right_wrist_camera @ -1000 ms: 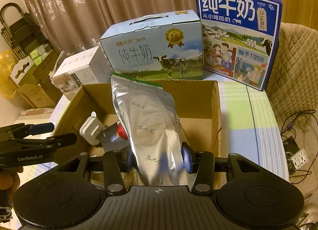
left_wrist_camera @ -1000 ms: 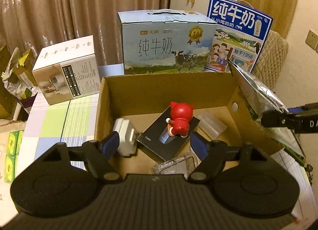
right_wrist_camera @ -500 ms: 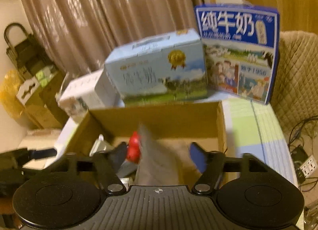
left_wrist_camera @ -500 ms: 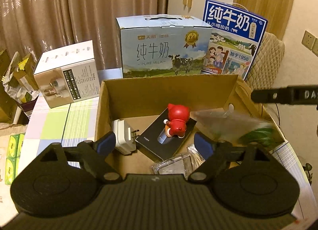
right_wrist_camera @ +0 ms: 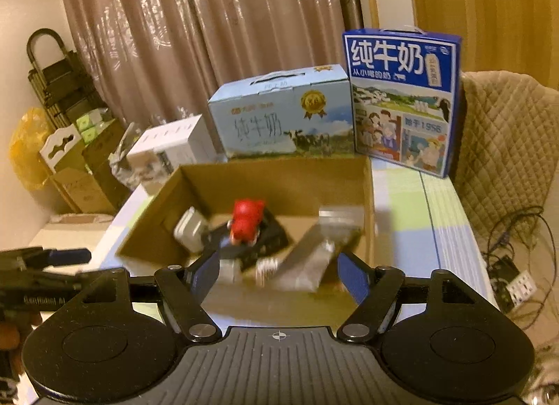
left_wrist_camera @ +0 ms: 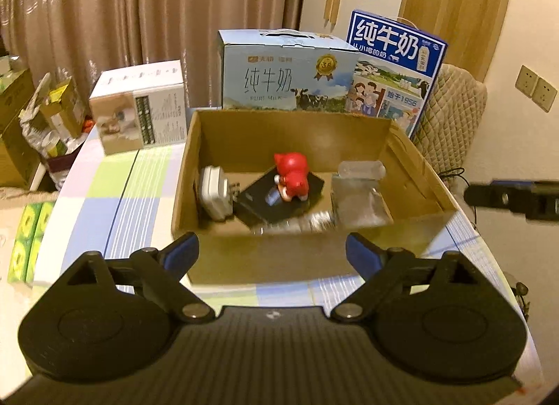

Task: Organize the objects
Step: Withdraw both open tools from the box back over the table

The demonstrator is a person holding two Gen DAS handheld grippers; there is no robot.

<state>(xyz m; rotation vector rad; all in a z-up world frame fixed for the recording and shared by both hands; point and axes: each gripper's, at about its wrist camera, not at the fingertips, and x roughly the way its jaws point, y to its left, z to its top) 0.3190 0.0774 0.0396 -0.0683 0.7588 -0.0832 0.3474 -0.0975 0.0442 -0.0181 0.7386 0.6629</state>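
Released from the right gripper since a second ago, when it was pinched upright between the fingers, the foil pouch is now lying inside the carton, against its right wall. Both grippers have been drawn back from the carton since then.

The pouch is judged light, soft and crinkly, with a slick skin that may slide between pads; a pinch across a flat sealed edge would probably hold best, since the filled middle gives way. Its long axis is seen running from the near wall toward the far wall; in the right wrist view the near end appears propped higher, though blur makes the tilt uncertain. Which end is the top cannot be told.

Just behind the pouch a clear plastic piece is lying by the far wall. To the left, a red figure is standing on a black box, facing away from the camera, and a white charger is leaning by the left wall. A clear wrapper is blurred at the near wall.

The right gripper is spread wide and empty. The left gripper is likewise spread, empty, and held before the near wall. Behind the carton two milk cases and a white box are standing on the checked cloth.
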